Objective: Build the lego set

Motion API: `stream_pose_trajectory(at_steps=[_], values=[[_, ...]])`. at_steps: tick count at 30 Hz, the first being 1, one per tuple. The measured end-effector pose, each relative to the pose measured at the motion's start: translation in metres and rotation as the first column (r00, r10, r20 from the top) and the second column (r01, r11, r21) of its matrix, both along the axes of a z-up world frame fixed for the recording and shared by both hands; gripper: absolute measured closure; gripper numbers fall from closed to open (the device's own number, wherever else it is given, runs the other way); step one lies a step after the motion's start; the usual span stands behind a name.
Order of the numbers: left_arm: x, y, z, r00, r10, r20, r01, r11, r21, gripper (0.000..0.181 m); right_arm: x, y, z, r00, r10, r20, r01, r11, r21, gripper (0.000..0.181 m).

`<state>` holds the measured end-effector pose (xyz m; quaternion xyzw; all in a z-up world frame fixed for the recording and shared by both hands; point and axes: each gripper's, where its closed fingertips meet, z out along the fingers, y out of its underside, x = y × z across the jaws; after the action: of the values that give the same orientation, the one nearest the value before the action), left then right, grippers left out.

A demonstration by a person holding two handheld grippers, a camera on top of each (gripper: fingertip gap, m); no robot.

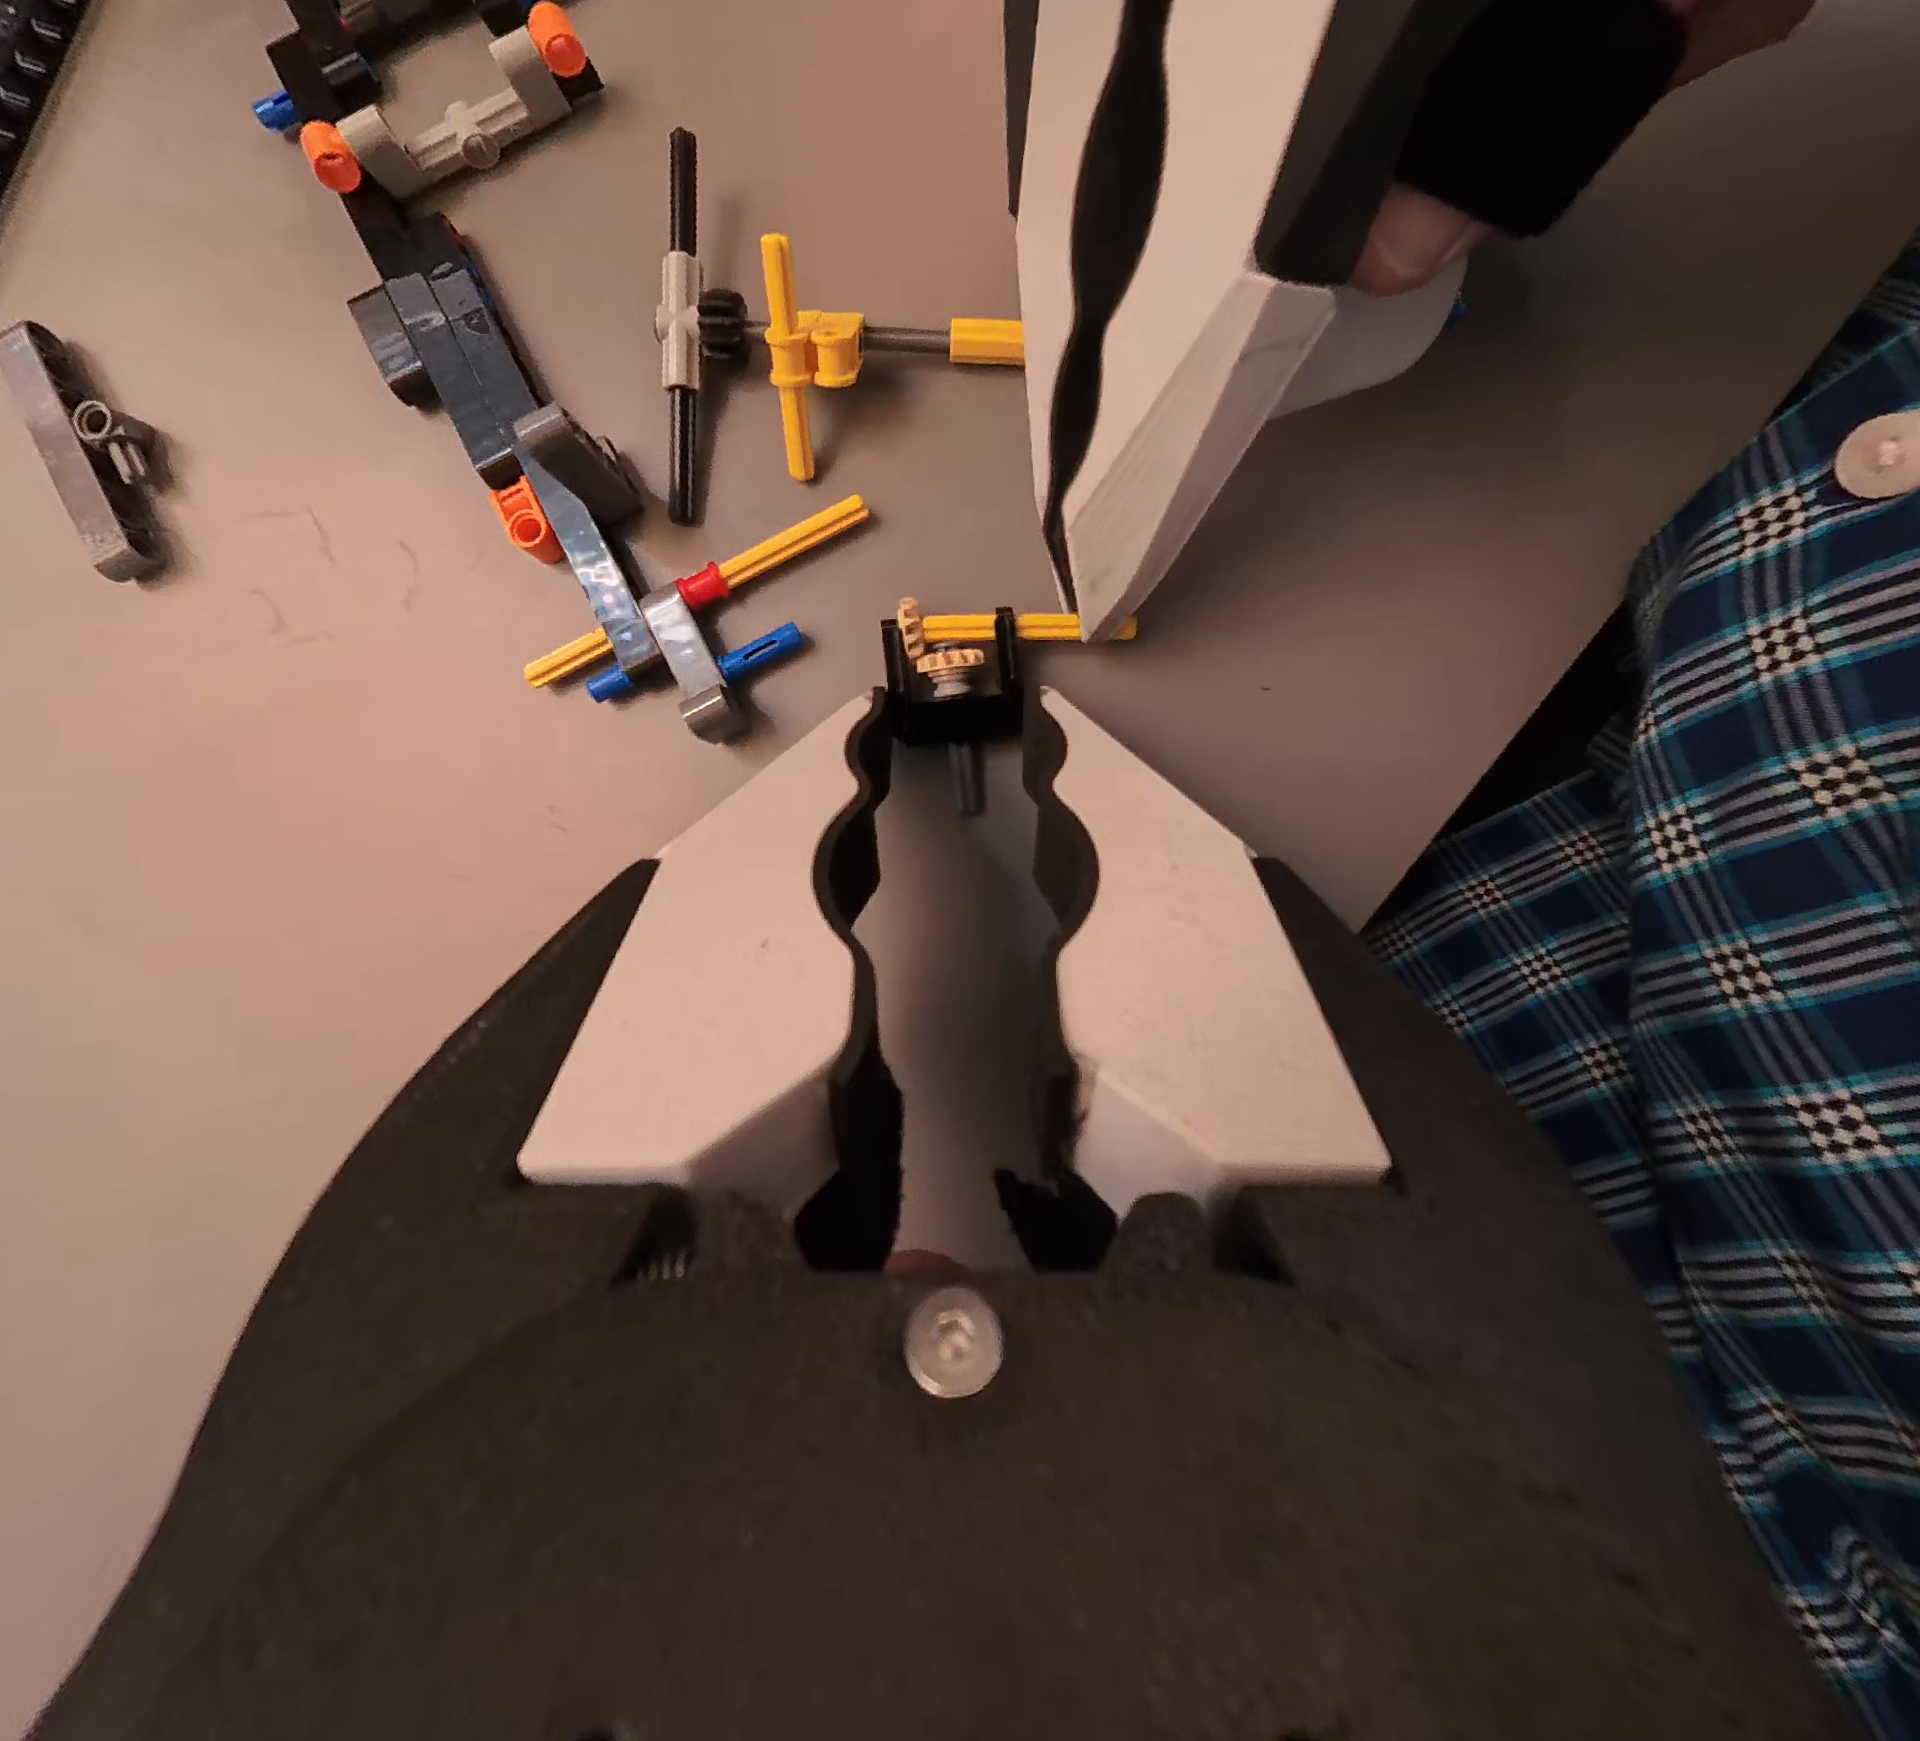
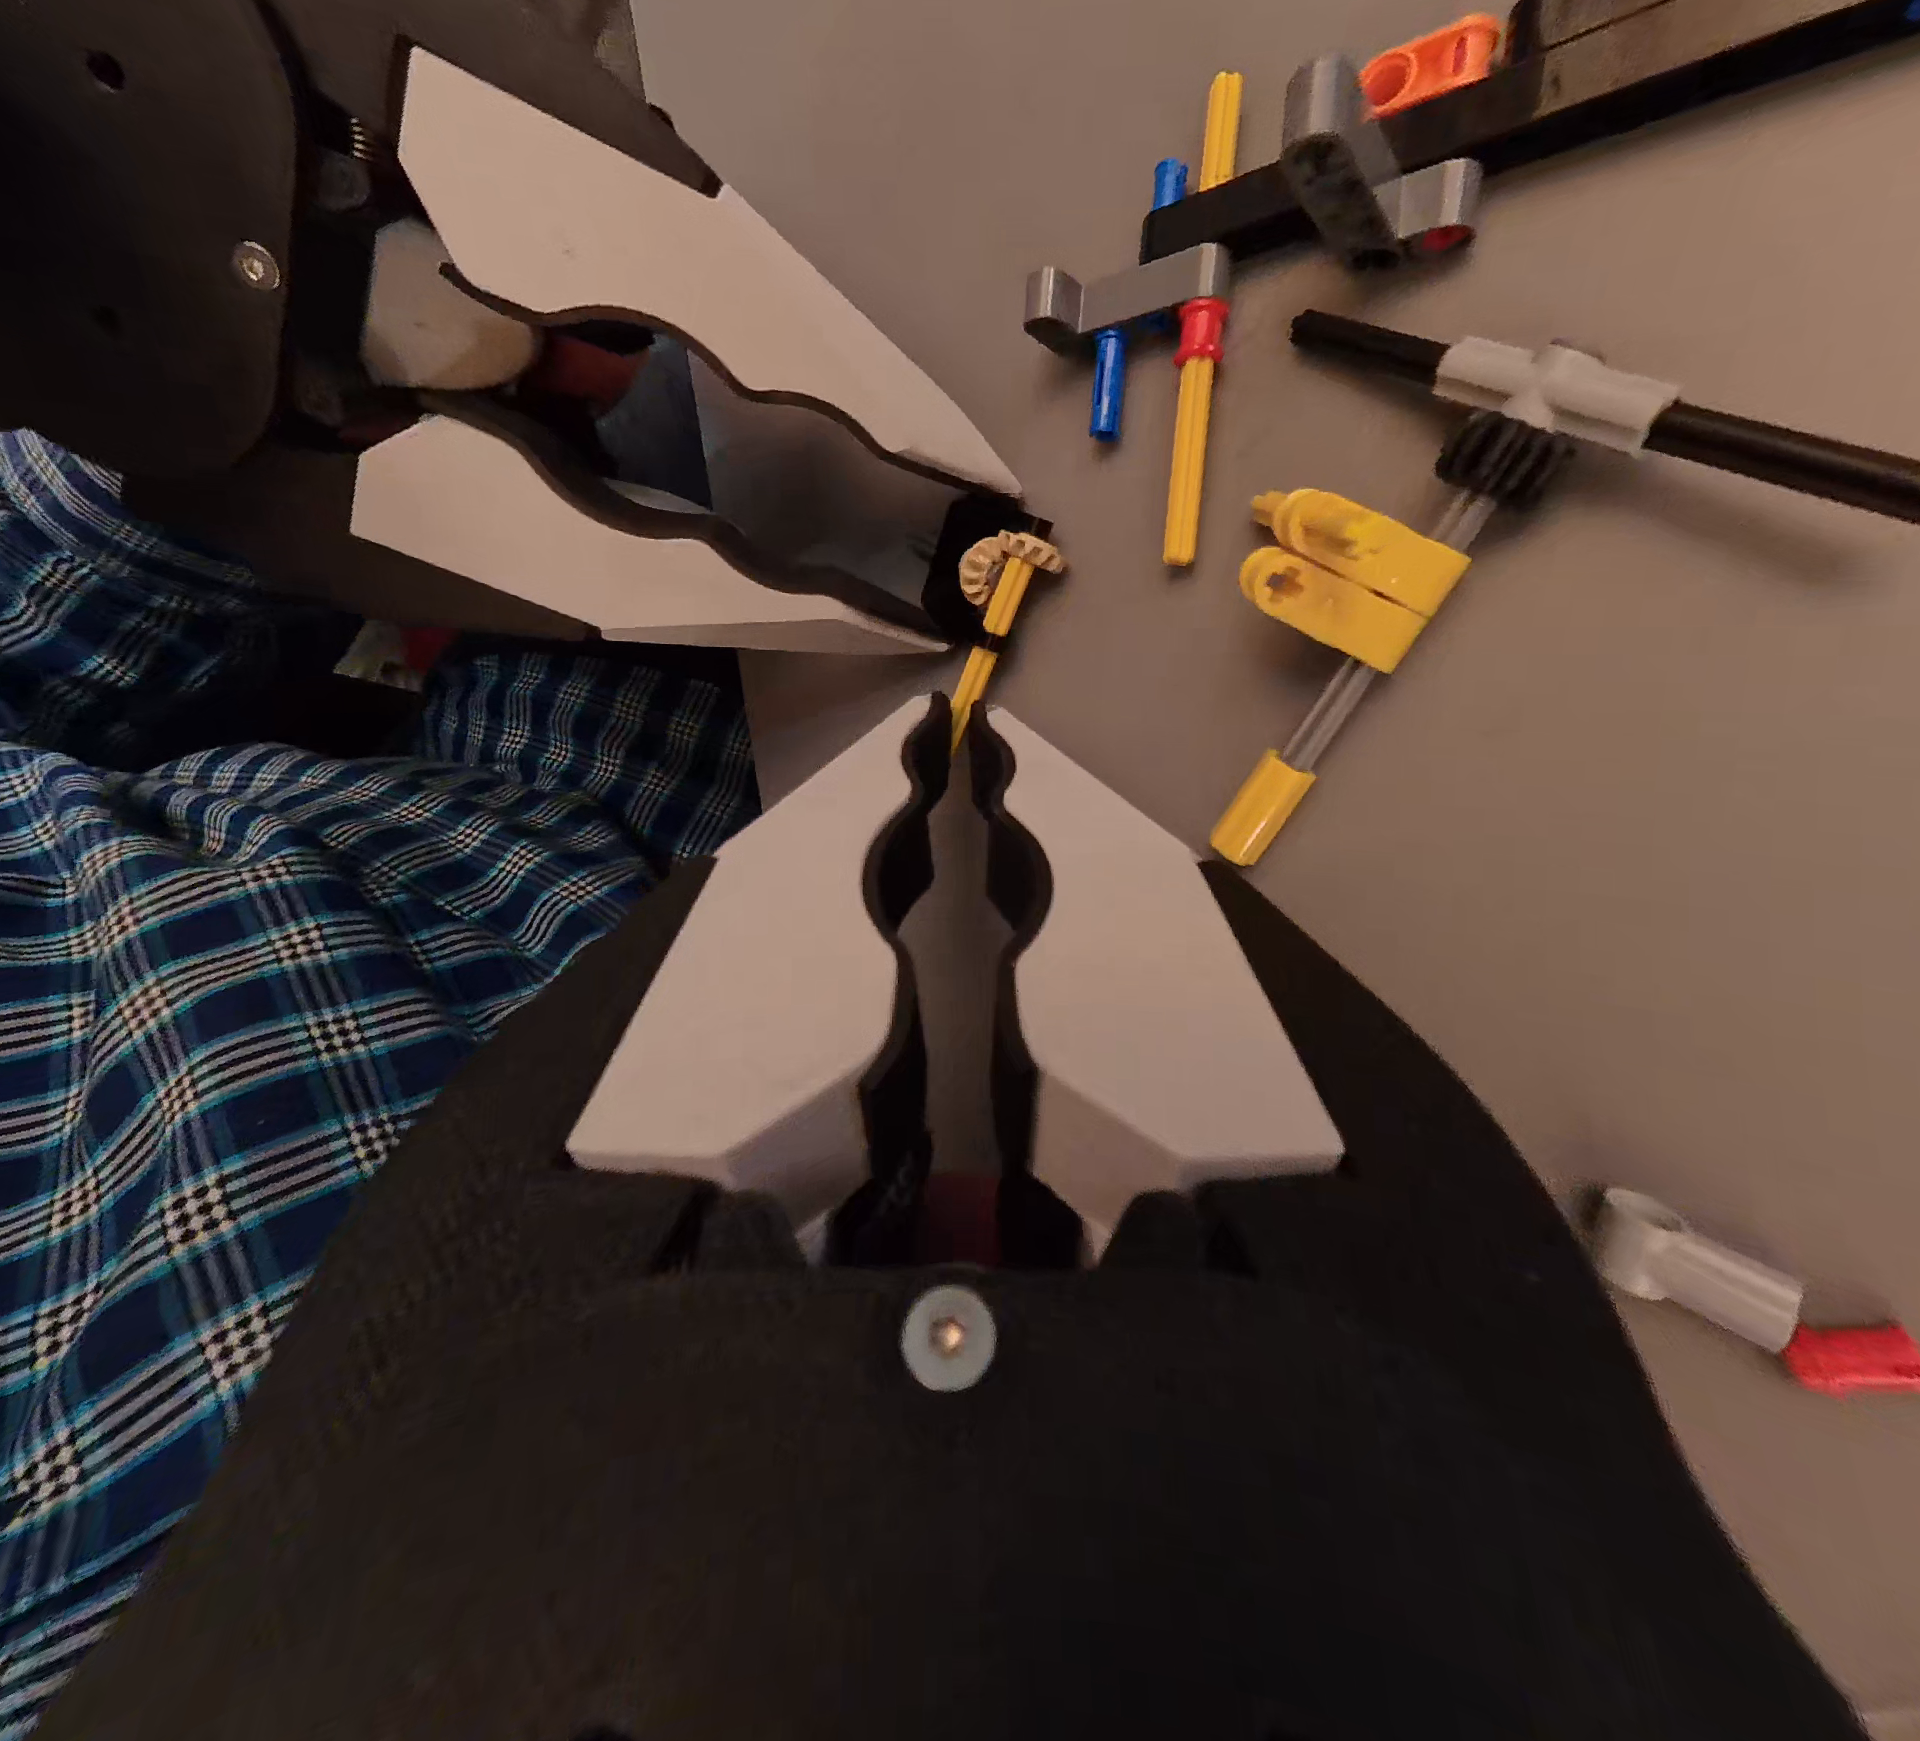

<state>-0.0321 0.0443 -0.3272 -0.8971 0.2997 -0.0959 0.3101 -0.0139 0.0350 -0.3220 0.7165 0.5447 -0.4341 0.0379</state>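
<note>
My left gripper (image 1: pixel 954 704) is shut on a small black gear frame (image 1: pixel 951 689) that holds two tan bevel gears (image 1: pixel 940 652) and a short grey pin. A yellow axle (image 1: pixel 1039 626) runs through the frame's top. My right gripper (image 2: pixel 961 723) is shut on the free end of that yellow axle (image 2: pixel 987 642). In the left wrist view the right gripper (image 1: pixel 1091 621) comes down from the upper right onto the axle's end. In the right wrist view the left gripper (image 2: pixel 982 569) holds the black frame (image 2: pixel 961 548) from the left.
On the grey table lie a long black, grey and orange assembly (image 1: pixel 416 133), a black axle with grey connector (image 1: pixel 681 320), a yellow connector assembly (image 1: pixel 821 346), and a yellow axle with red bush (image 1: pixel 707 590). A grey-and-red piece (image 2: pixel 1756 1307) lies right. A person's plaid shirt (image 1: pixel 1714 964) borders the table edge. Only a small space, under 4 cm, lies between the two pairs of fingers.
</note>
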Motion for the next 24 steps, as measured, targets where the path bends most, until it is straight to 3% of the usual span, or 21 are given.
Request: stream_pose_trajectory(at_steps=[9, 12, 19, 21, 24], values=[[-0.002, 0.001, 0.000, 1.000, -0.008, -0.015, 0.008, 1.000, -0.002, 0.158, -0.002, 0.003, 0.002, 0.999, -0.035, -0.020, 0.035, 0.999, 0.008, 0.180], [-0.001, 0.001, 0.000, 1.000, -0.013, -0.013, 0.013, 1.000, -0.001, 0.158, -0.003, 0.002, 0.007, 0.998, -0.016, -0.061, 0.019, 0.999, 0.041, 0.170], [0.000, 0.001, 0.000, 1.000, -0.016, -0.008, 0.015, 1.000, -0.006, 0.158, -0.008, 0.010, 0.011, 0.971, 0.176, -0.162, -0.111, 0.932, 0.346, 0.145], [0.000, 0.001, 0.000, 1.000, -0.016, -0.010, 0.016, 1.000, -0.007, 0.158, -0.013, 0.011, 0.015, 0.952, 0.231, -0.201, -0.134, 0.905, 0.404, 0.144], [0.000, 0.001, 0.000, 1.000, -0.017, -0.012, 0.017, 1.000, -0.009, 0.158, -0.020, 0.010, 0.022, 0.936, 0.244, -0.255, -0.127, 0.907, 0.402, 0.158]])
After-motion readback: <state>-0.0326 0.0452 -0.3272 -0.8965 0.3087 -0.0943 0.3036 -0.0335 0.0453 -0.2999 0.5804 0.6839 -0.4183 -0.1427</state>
